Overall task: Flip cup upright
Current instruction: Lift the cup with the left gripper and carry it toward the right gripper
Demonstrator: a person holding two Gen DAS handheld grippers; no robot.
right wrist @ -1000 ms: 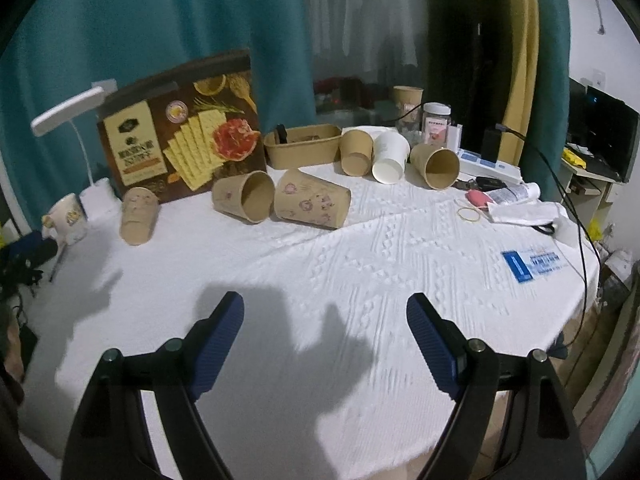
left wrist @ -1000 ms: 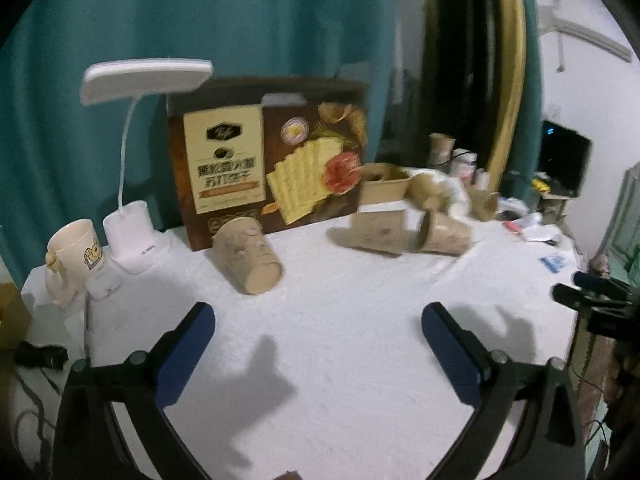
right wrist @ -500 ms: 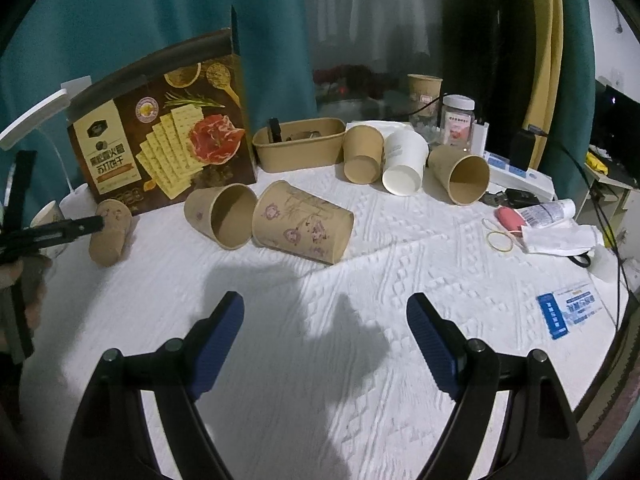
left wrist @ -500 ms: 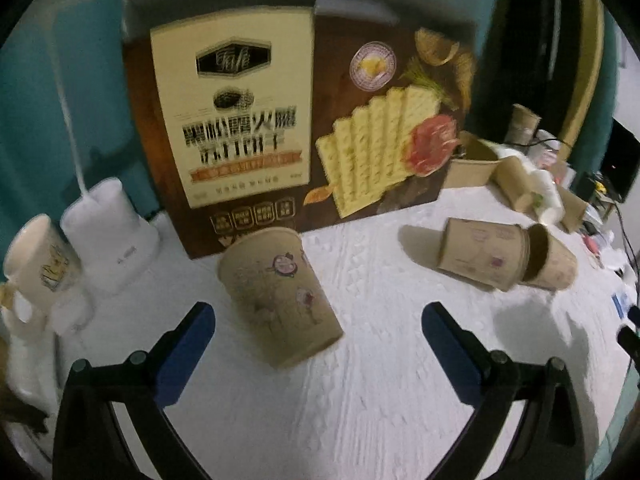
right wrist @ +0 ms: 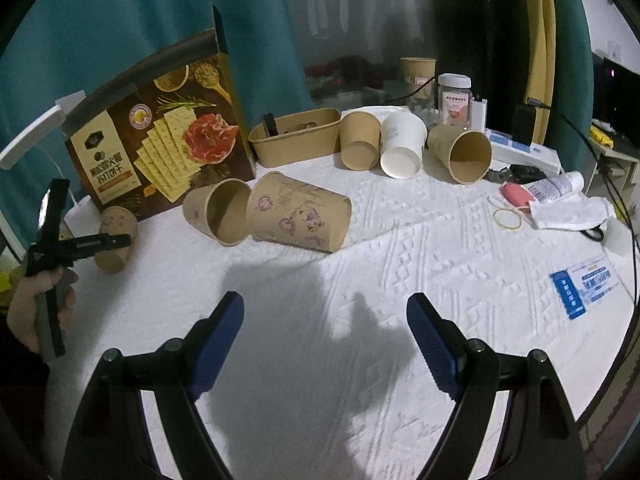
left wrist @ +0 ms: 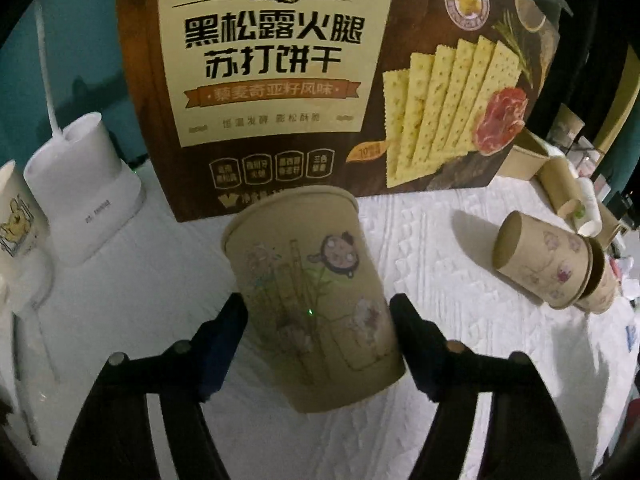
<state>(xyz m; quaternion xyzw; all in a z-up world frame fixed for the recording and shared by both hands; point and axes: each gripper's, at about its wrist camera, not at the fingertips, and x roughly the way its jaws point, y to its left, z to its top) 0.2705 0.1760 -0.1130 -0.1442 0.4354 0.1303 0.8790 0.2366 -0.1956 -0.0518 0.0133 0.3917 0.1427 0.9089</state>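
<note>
A brown paper cup with a cartoon print lies on its side on the white tablecloth, its base toward me, in front of a cracker box. My left gripper is open with its fingers on either side of this cup, close to its walls. The same cup shows at far left in the right wrist view, with the left gripper's fingers around it. My right gripper is open and empty over bare cloth. Two more printed cups lie on their sides mid-table.
A white lamp base and a mug stand left of the cup. At the back are a brown tray, more tipped cups, a jar, a tube, rubber bands and a blue card.
My left gripper has moved forward to the lying cup, and its fingers have narrowed and now flank it. My right gripper has edged slightly closer to the table's middle.
</note>
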